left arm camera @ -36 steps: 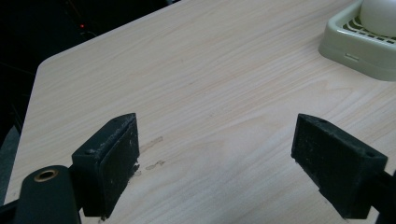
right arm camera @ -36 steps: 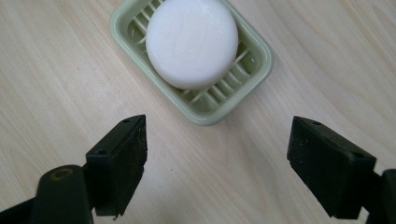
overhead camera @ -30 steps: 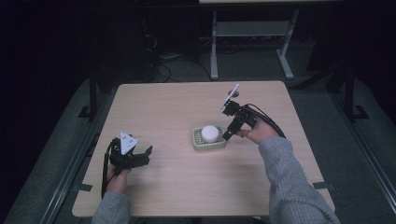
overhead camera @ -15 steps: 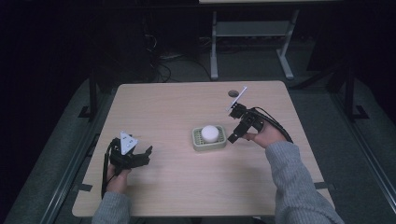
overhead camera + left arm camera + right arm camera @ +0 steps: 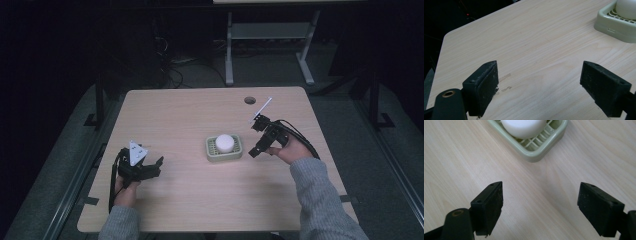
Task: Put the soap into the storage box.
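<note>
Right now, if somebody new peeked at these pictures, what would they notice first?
Probably the white soap sitting in the green dish in the middle of the table. Next, the two black grippers: the right gripper is open just beside the dish, and the left gripper is open near the table's front left corner, farther from the dish.

Pale wood-grain table [image 5: 190,115], smooth and matt, a few scuffs on it; pale green plastic dish [image 5: 541,145] with a slotted base, faint sheen; white soap [image 5: 522,126], smooth and matt; rough, matt black gripper pads [image 5: 496,203]
</note>
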The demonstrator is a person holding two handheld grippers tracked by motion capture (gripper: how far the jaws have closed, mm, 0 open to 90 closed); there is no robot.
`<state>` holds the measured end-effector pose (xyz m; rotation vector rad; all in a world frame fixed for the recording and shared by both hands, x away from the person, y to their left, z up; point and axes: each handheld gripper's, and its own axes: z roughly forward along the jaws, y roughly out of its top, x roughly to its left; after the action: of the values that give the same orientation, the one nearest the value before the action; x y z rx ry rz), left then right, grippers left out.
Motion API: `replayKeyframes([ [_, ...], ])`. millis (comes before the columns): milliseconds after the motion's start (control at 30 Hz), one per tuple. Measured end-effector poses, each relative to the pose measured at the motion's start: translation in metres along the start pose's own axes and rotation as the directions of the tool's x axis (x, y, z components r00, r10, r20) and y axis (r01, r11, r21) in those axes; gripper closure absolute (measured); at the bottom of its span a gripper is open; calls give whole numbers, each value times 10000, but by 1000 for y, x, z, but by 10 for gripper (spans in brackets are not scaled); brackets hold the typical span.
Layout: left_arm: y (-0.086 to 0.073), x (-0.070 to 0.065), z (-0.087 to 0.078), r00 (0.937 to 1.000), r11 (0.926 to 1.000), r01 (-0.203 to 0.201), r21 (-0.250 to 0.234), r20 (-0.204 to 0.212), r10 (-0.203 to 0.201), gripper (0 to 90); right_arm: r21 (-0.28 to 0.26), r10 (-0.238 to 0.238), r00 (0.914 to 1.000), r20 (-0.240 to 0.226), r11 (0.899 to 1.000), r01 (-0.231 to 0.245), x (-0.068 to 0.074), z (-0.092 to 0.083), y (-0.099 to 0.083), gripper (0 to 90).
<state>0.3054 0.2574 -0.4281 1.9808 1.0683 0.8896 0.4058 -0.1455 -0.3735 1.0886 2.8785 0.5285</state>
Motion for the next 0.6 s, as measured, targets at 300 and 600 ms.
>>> replayKeyframes([
  [300, 0, -1, 0, 10000, 10000, -45, 48, 30, 45, 148, -103, 140, 9998, -132, 9998, -142, -1, 2, -13, 200],
  [600, 0, 0, 0, 10000, 10000, -2, 14, 40, 2, 149, -169, 219, 9997, -131, 9996, -221, -1, 5, -26, 201],
])
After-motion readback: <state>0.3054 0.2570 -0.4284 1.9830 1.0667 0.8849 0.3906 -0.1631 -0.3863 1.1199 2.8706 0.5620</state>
